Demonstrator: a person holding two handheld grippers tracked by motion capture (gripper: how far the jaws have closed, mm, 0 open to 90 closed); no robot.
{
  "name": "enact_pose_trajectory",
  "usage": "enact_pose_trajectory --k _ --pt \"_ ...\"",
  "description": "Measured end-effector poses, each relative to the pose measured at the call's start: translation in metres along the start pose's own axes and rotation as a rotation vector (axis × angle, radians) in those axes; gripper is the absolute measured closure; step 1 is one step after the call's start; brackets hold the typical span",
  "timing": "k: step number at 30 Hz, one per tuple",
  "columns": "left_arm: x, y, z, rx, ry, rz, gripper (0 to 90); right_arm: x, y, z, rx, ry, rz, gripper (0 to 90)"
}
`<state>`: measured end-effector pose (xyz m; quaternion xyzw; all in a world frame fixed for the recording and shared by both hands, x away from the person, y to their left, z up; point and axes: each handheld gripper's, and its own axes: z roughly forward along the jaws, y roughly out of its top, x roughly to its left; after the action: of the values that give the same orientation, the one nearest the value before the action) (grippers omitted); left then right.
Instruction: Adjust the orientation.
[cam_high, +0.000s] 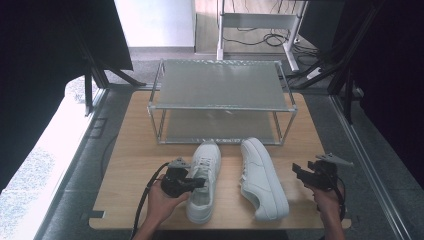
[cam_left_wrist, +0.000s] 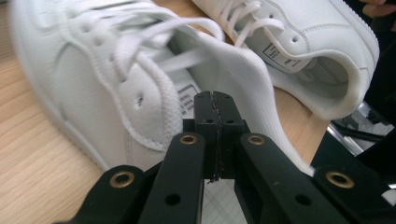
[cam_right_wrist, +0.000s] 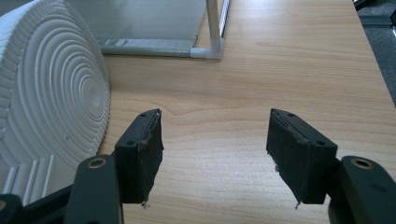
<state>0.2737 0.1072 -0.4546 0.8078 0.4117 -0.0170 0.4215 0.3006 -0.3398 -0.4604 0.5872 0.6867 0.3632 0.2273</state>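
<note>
Two white sneakers lie on the wooden table (cam_high: 132, 165). The left sneaker (cam_high: 205, 175) stands upright, toe toward the rack. The right sneaker (cam_high: 262, 180) lies on its side, its ribbed sole (cam_right_wrist: 51, 93) turned to my right gripper. My left gripper (cam_high: 201, 183) is shut, its tips at the left sneaker's opening. In the left gripper view the jaws (cam_left_wrist: 215, 98) are pressed together in front of the raised tongue (cam_left_wrist: 233, 70), with nothing seen between them. My right gripper (cam_high: 300, 172) is open just right of the right sneaker, its jaws (cam_right_wrist: 215, 154) over bare wood.
A two-shelf metal rack (cam_high: 220, 107) stands at the table's far side, and one corner post (cam_right_wrist: 215, 46) rises ahead of the right gripper. Dark curtains flank the table. A white desk frame and cables stand on the floor beyond.
</note>
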Motion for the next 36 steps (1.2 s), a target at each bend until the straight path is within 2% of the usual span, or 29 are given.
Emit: enact_pose_trajectory --k 5,8,10,13,15,16,17,20,22,26,31,34,36 --pt "0.009 -0.003 -0.006 -0.015 0.014 -0.014 88.6 0.001 0.000 0.000 0.002 0.000 -0.003 35.8" --pt "0.005 -0.002 -0.006 -0.010 -0.014 0.001 79.5 0.001 0.000 0.001 0.002 -0.002 -0.003 35.8" --pt "0.002 -0.001 -0.007 -0.011 0.005 0.022 74.8 0.001 0.000 0.001 0.003 -0.002 -0.005 35.8" --pt "0.001 0.001 -0.012 -0.024 0.004 0.028 70.8 0.002 0.000 0.001 -0.002 0.001 -0.009 35.8" --pt "0.001 0.003 -0.020 -0.063 -0.018 0.026 66.4 0.002 0.000 0.000 -0.010 -0.001 -0.007 35.8" --pt "0.001 0.004 -0.024 -0.100 -0.047 0.023 63.4 0.002 0.000 0.000 -0.011 -0.001 -0.006 35.9" --pt "0.000 0.005 -0.029 -0.142 -0.054 0.020 58.8 0.002 0.001 0.000 -0.010 -0.002 -0.007 35.8" --pt "-0.001 0.007 -0.040 -0.221 0.009 0.057 46.5 0.000 0.001 0.000 -0.010 -0.002 -0.007 35.9" --pt "0.001 0.006 -0.045 -0.247 0.019 0.046 40.6 0.001 0.001 0.000 -0.011 -0.002 -0.004 35.9" --pt "0.009 0.004 -0.053 -0.275 0.034 0.007 42.1 0.004 0.001 -0.002 -0.038 0.004 -0.022 35.6" --pt "0.022 0.000 -0.056 -0.294 0.066 -0.022 40.3 0.017 0.006 -0.009 -0.107 0.040 -0.093 36.9" --pt "0.029 -0.002 -0.058 -0.302 0.097 -0.027 38.5 0.024 0.008 -0.011 -0.124 0.068 -0.127 41.1" --pt "0.031 -0.002 -0.060 -0.317 0.114 -0.025 35.5 0.031 0.011 -0.015 -0.130 0.107 -0.147 47.4"
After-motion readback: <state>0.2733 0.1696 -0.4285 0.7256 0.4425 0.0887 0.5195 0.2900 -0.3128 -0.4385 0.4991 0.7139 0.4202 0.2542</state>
